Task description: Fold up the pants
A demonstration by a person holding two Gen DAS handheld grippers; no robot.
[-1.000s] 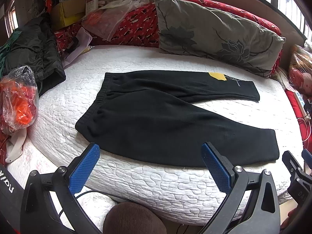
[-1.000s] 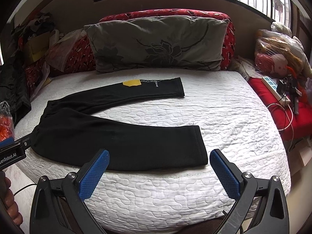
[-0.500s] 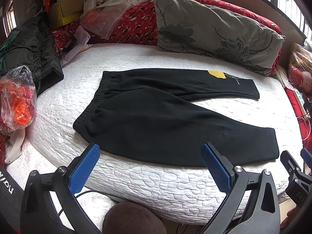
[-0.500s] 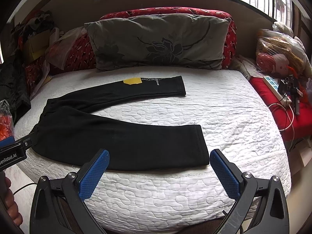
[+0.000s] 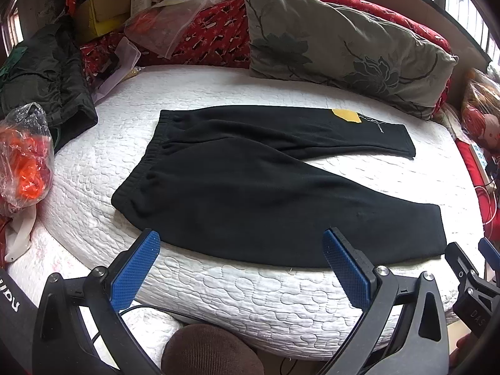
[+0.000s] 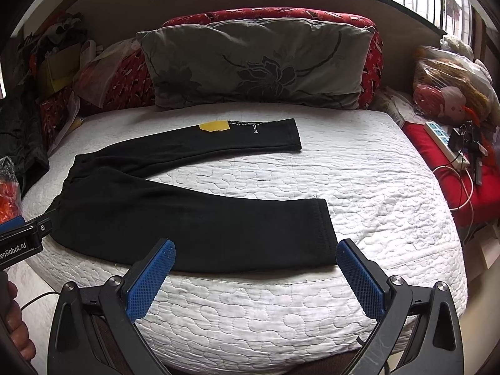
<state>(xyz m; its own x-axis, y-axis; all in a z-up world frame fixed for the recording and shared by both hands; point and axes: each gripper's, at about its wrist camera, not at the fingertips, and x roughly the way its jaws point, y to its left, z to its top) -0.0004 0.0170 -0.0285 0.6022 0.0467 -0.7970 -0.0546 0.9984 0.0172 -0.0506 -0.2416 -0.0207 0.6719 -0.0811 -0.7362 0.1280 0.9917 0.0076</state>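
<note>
Black pants (image 5: 250,184) (image 6: 193,218) lie flat on the white quilted mattress (image 5: 250,300) (image 6: 359,181), waistband to the left, legs spread apart to the right. The far leg carries a yellow patch (image 5: 345,115) (image 6: 215,126). My left gripper (image 5: 240,257) hovers open just before the near edge of the pants, below the waist and near leg, touching nothing. My right gripper (image 6: 254,265) is open too, its fingers straddling the cuff end of the near leg from the bed's front edge, with nothing held.
A grey flowered pillow (image 6: 256,68) leans on red cushions (image 5: 215,37) at the back. Dark clothing (image 5: 47,75) and an orange-filled plastic bag (image 5: 23,156) sit at the left. A power strip with cables (image 6: 443,140) and bagged toys (image 6: 450,87) lie at the right.
Both grippers have edged forward towards the bed, so the pants sit closer to the fingertips. The pants have not moved.
</note>
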